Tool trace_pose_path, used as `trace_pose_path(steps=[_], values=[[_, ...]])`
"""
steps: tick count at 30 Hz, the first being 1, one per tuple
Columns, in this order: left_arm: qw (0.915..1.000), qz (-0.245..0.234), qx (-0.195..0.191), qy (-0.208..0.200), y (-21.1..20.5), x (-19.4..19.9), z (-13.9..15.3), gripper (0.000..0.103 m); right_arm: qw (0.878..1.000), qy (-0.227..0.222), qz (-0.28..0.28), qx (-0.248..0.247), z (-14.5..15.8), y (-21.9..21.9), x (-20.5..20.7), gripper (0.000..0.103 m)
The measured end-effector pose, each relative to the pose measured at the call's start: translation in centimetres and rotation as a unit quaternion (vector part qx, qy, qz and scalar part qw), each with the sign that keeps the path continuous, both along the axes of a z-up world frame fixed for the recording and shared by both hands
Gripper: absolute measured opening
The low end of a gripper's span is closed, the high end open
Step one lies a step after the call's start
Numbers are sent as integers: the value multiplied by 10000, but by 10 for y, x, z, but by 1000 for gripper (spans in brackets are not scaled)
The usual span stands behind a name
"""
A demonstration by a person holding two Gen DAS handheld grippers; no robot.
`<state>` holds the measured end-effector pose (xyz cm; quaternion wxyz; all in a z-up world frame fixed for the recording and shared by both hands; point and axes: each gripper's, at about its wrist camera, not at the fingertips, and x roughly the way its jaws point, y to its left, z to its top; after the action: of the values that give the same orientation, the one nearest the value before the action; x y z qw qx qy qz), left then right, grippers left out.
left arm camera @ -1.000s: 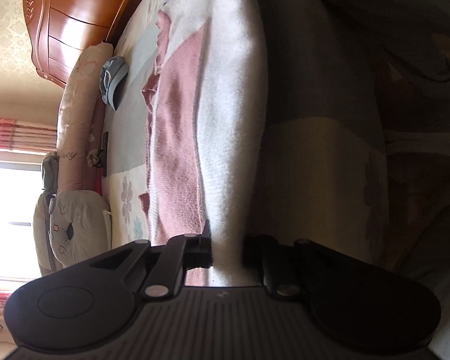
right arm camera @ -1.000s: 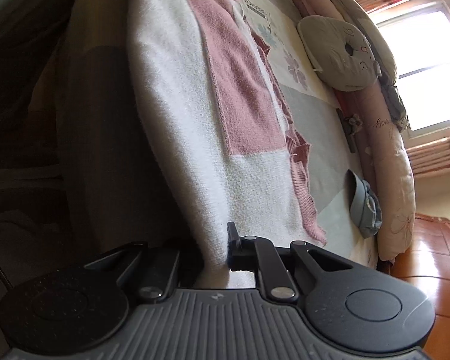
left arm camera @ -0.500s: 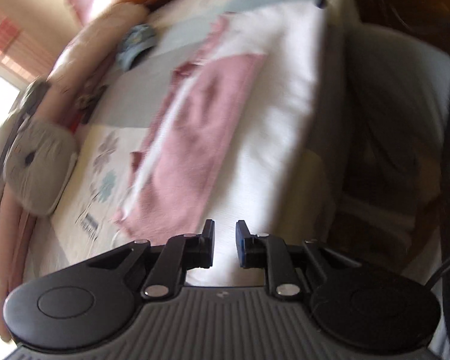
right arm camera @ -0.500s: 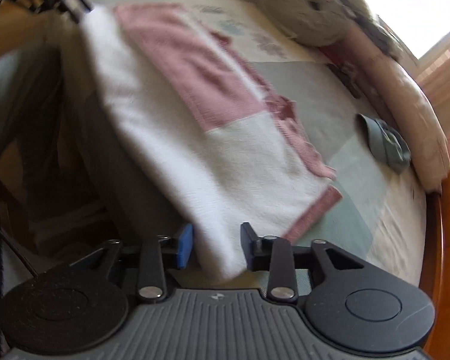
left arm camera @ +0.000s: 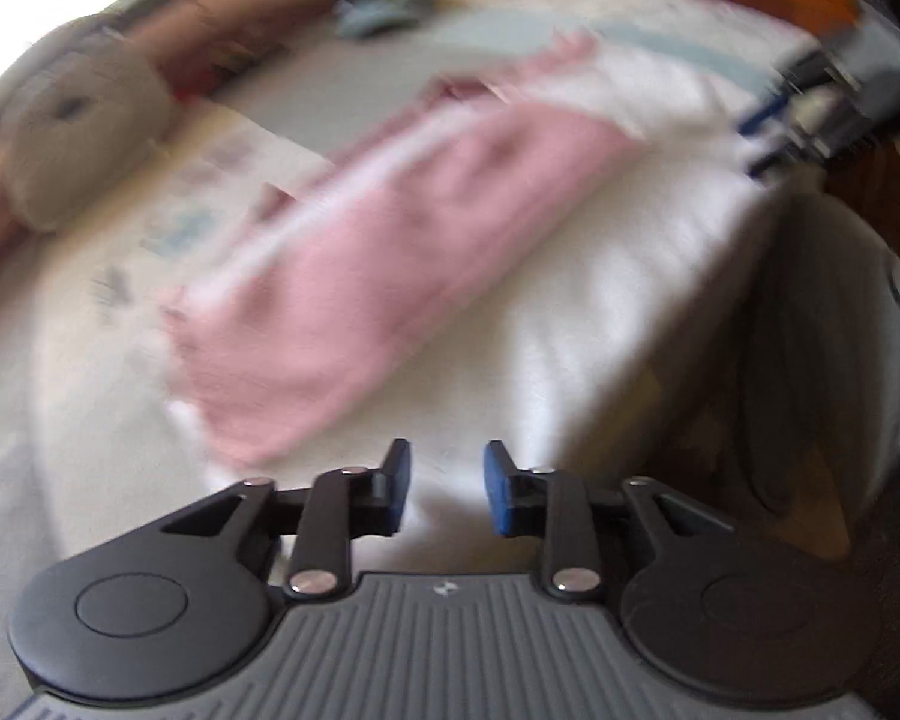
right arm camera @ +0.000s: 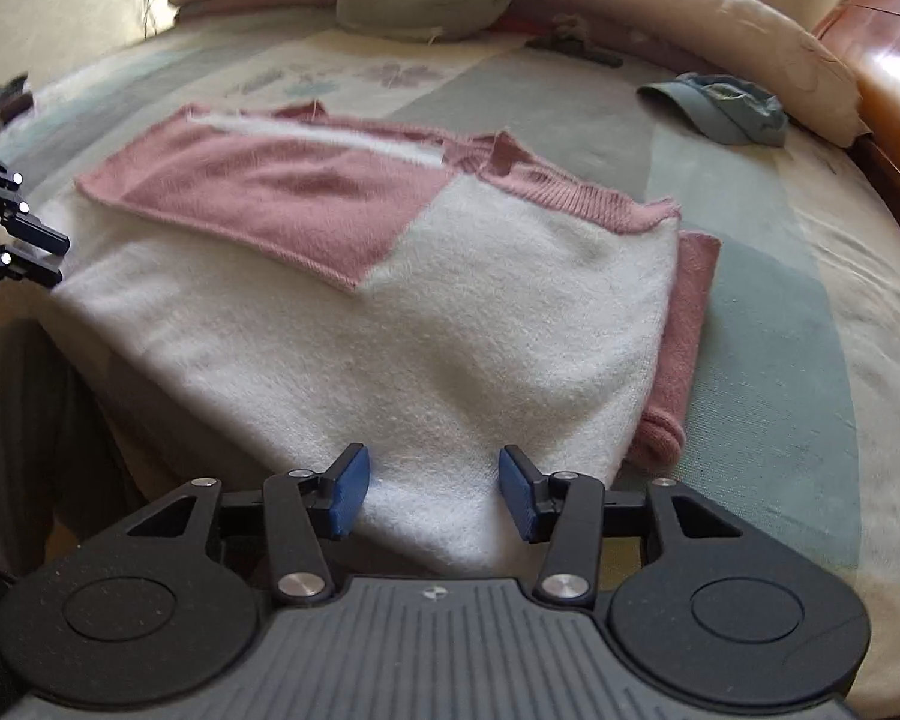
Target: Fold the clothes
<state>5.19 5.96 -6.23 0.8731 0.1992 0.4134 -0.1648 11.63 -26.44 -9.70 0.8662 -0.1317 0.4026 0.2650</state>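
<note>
Your left gripper and right gripper both stand spread, holding nothing. The pink-and-white sweater lies folded over at the bed's near edge, overhanging slightly. You seem between folds: any further fold needs both ends pinched evenly.

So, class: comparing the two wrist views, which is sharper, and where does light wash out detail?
Left wrist view: motion-blurred; the sweater smears, window glare blows out the top-left corner. Right wrist view: mostly sharp, knit texture visible on the sweater, fisheye bending the bed.
</note>
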Motion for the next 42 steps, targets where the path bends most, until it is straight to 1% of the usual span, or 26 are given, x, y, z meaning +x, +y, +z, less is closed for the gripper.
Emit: trace_pose_path(steps=[1,2,3,5,7,8,9,12,13,16,17,20,22,24,25,27,28,29,32,33,34,35,36,38,40,42], values=[[9998,144,-121,-89,5,2,6,50,9999,-113,-106,68,6,0,-3,66],[9990,306,-328,-84,10,5,10,52,9994,-236,-204,143,10,0,-5,72],[9975,454,-549,-11,15,8,11,52,9989,-287,-290,242,12,1,-5,74],[9919,710,-992,361,25,9,2,55,9977,-268,-463,421,12,3,-3,76],[9865,921,-1091,805,33,2,-16,55,9963,-119,-690,499,5,5,-1,77],[9854,963,-1095,880,34,0,-19,55,9952,-24,-837,507,1,5,-1,77],[9866,937,-1092,773,34,0,-13,55,9942,30,-920,562,-2,6,-2,77],[9894,859,-1082,451,33,1,5,56,9908,139,-1094,782,-6,7,-8,82],[9901,833,-1079,343,32,1,10,59,9908,115,-1081,801,-4,8,-9,83],[9914,735,-1080,10,29,5,28,72,9918,-191,-1014,758,14,13,-4,87],[9913,692,-1116,-74,25,15,31,73,9916,-310,-1011,747,21,15,-2,90],[9894,679,-1276,-114,9,49,29,73,9899,-513,-1005,856,34,20,16,91],[9873,719,-1415,-84,-1,70,21,73,9896,-557,-996,875,34,25,30,92],[9836,706,-1660,-13,-10,86,7,73,9892,-466,-1040,926,24,28,44,97],[9807,721,-1816,31,-12,90,-1,75,9887,-359,-1128,917,15,29,50,98],[9750,845,-2053,137,-15,92,-20,81,9855,14,-1436,905,-6,26,60,99],[9718,907,-2171,189,-17,93,-30,82,9835,119,-1526,962,-17,23,60,99],[9699,949,-2233,213,-18,93,-34,83,9843,72,-1477,967,-20,22,56,101],[9706,985,-2190,145,-20,90,-22,83,9881,-152,-1253,880,-17,24,46,103],[9716,926,-2179,43,-21,89,-15,83,9885,-171,-1240,844,-13,26,45,103],[9724,805,-2188,-102,-23,89,-8,85,9882,-244,-1199,919,-8,26,44,103],[9721,692,-2230,-202,-25,89,-5,91,9873,-353,-1128,1058,-3,25,43,103],[9705,613,-2324,-201,-27,93,-5,93,9861,-449,-1070,1192,2,26,44,103],[9651,578,-2553,65,-29,107,-16,94,9843,-474,-1111,1288,4,28,54,103],[9623,790,-2589,269,-29,125,-32,93,9840,-364,-1233,1236,-2,31,68,103],[9594,874,-2674,192,-27,136,-38,93,9835,-253,-1347,1177,-10,33,78,103]])
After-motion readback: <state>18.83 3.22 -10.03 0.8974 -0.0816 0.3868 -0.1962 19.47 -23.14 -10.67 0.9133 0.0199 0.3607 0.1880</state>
